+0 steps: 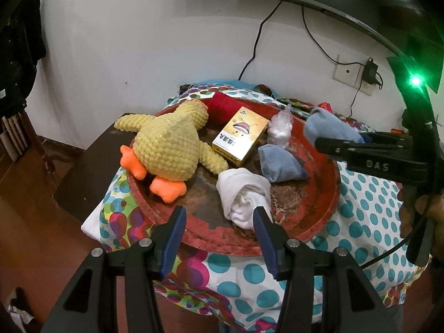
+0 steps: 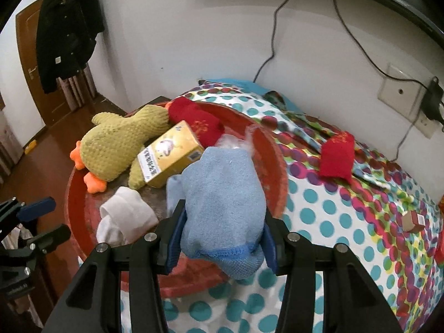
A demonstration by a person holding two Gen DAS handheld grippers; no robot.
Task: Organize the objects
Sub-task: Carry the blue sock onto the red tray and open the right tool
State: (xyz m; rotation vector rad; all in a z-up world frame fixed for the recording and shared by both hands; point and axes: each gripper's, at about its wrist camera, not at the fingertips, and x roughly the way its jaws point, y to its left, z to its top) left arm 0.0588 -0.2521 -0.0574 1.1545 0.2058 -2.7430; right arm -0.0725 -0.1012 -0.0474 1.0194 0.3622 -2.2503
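Ahead of the left gripper [image 1: 219, 222] a tray [image 1: 319, 211] sits on the desk [image 1: 369, 202]. In it, a rolled sock [image 1: 244, 194] lies nearest, a plush duck [image 1: 166, 147] to its left, a box [image 1: 240, 136] behind.

The left wrist camera is looking forward and steeply down along its own fingers [image 1: 260, 219], sitting near the front edge of the red tray [image 1: 319, 216] and facing the white wall [image 1: 138, 41] beyond. The right wrist camera is looking down from the tray's right side, closer in, with a blue sock [image 2: 222, 208] filling its near middle. Both views are sharing the tray, the yellow duck [image 1: 166, 144], the yellow box [image 1: 240, 136], the white sock [image 1: 244, 194] and the dotted cloth [image 1: 360, 194].
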